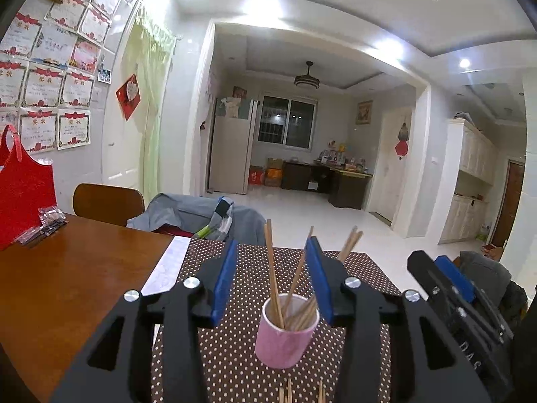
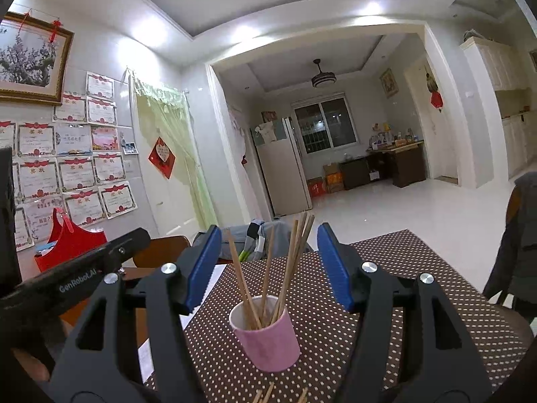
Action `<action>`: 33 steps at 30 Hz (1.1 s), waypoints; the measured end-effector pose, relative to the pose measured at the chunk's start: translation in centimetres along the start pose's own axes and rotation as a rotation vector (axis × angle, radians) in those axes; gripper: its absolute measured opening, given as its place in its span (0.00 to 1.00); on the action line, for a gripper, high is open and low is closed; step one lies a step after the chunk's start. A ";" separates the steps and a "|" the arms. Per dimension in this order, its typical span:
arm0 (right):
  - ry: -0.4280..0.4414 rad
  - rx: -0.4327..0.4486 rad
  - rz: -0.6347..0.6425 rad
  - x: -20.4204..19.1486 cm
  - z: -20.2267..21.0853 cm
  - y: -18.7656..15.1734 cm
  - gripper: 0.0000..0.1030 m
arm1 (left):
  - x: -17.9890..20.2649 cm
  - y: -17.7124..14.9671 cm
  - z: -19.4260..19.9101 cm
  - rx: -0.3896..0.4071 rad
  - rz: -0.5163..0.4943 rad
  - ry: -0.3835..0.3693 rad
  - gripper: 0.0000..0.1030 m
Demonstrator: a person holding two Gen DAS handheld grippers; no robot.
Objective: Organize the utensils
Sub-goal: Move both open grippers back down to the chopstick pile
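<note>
On my left, the bench (image 1: 67, 268) runs bare wood up to the dotted placemat (image 1: 352, 268). My left hand-held gripper (image 1: 273, 278) has its jaws apart and holds nothing. The pink cup (image 1: 285, 336) stands upright on the mat straight ahead of it, centred between the blue pads. The chopsticks in the cup (image 1: 273, 268) lean upward and fan out. My right hand-held gripper (image 2: 268, 268) is likewise spread and empty, with the same cup just ahead. What matters next is the loose chopsticks (image 1: 288, 394) lying on the mat at the very near edge (only their tips show). They lie below both grippers, their length seemingly pointing toward the cup. Neither hand looks clearly nearer.
</note>
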State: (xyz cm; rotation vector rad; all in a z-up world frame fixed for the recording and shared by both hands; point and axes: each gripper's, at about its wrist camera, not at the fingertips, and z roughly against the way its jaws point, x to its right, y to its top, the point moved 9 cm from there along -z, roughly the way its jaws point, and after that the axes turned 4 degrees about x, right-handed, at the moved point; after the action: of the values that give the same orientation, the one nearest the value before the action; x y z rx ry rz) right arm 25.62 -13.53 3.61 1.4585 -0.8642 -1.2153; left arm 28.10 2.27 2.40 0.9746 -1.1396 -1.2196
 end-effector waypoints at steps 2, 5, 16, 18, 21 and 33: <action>0.001 -0.010 0.006 -0.1 1.0 0.2 0.58 | 0.1 -0.2 1.2 -0.009 -0.004 -0.007 0.44; -0.003 -0.067 0.007 0.0 2.2 -0.4 0.60 | 0.2 -1.3 2.4 -0.063 0.002 -0.036 0.48; -0.004 -0.600 -0.078 2.6 2.8 -11.9 0.60 | -0.8 -13.6 0.8 -0.608 0.005 -0.103 0.49; 0.000 -0.689 -0.086 2.7 3.3 -14.3 0.60 | -0.8 -16.3 0.6 -0.700 0.001 -0.117 0.49; -0.014 -0.761 -0.084 3.2 4.3 -16.6 0.60 | -1.2 -19.1 0.7 -0.778 -0.012 -0.116 0.49; -0.037 -0.878 -0.087 4.1 6.1 -19.2 0.60 | -1.3 -24.9 0.5 -0.937 -0.097 -0.085 0.49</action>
State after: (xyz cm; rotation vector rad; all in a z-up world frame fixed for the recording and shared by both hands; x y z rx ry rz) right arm 19.27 -14.33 -15.94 0.7584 -0.2092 -1.4327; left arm 22.92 0.68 -21.95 0.2597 -0.4577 -1.6472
